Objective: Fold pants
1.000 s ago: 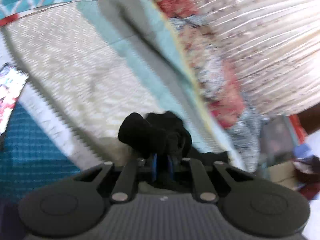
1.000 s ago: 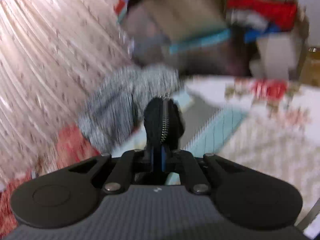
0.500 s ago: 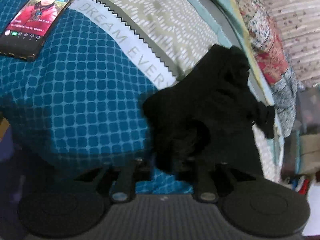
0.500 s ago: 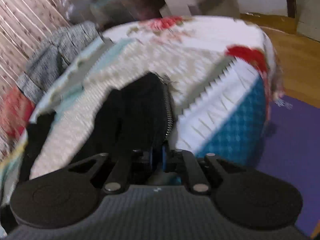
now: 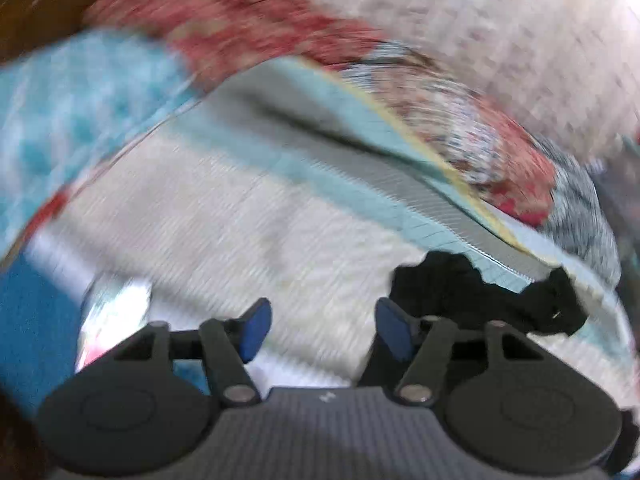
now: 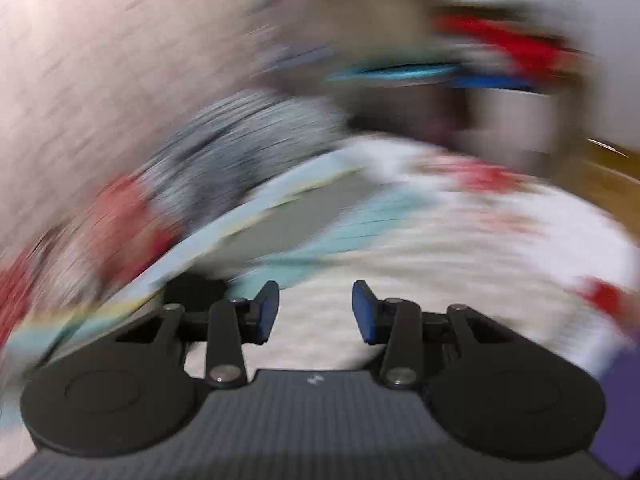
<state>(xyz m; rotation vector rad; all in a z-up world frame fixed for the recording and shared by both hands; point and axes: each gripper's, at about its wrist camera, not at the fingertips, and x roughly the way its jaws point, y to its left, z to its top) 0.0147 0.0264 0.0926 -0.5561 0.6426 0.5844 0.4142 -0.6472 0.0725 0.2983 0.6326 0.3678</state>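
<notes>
The black pants (image 5: 480,296) lie bunched on the patterned bedspread (image 5: 248,232), just right of and beyond my left gripper (image 5: 322,330). The left gripper is open and empty, its blue pads apart over the pale spread. My right gripper (image 6: 316,310) is also open and empty above the bedspread (image 6: 420,272). A small dark patch of the pants (image 6: 192,288) shows behind its left finger. Both views are blurred by motion.
A phone (image 5: 112,320) lies on the spread by the left gripper's left finger. A grey knit garment (image 6: 224,152) and red floral cloth (image 5: 248,28) lie along the far bed edge. Boxes and clutter (image 6: 460,52) stand beyond. Wooden floor (image 6: 600,176) shows at right.
Both grippers were shut on the black pants and have let go and opened. The pants now lie on the bed. Both cameras swing upward, blurring the views.
</notes>
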